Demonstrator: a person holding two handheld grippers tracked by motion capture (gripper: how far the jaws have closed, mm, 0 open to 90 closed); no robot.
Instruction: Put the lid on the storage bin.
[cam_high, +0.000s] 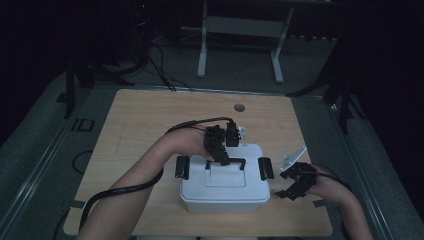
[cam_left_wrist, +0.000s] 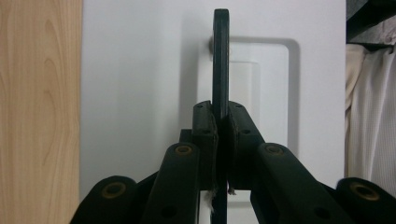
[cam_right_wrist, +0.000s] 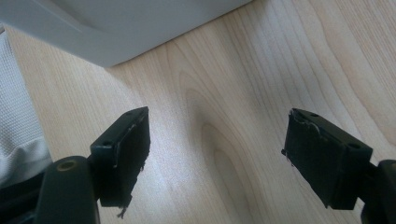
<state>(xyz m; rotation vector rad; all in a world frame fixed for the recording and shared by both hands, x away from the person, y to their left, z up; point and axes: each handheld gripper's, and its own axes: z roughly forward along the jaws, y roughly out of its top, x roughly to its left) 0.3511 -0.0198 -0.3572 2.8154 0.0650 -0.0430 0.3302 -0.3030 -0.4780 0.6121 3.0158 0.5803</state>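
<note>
A white lidded box (cam_high: 225, 192) stands at the near middle of the wooden table (cam_high: 150, 120), with a black latch on its left side (cam_high: 182, 167) and one on its right side (cam_high: 265, 168). My left gripper (cam_high: 222, 160) reaches down over the lid and is shut on the thin black handle (cam_high: 236, 161). In the left gripper view the jaws (cam_left_wrist: 221, 121) pinch the handle (cam_left_wrist: 221, 56) edge-on above the white lid (cam_left_wrist: 140, 93). My right gripper (cam_high: 282, 185) rests to the right of the box, open. Bare table wood (cam_right_wrist: 233, 93) lies between its jaws (cam_right_wrist: 219, 119), and the box's wall (cam_right_wrist: 116, 28) is beyond.
A round hole (cam_high: 239, 107) sits near the table's far edge. Black cables trail from both grippers over the near edge. A white table frame (cam_high: 240, 30) stands on the dark floor behind. White cloth (cam_right_wrist: 18, 116) shows beside the right gripper.
</note>
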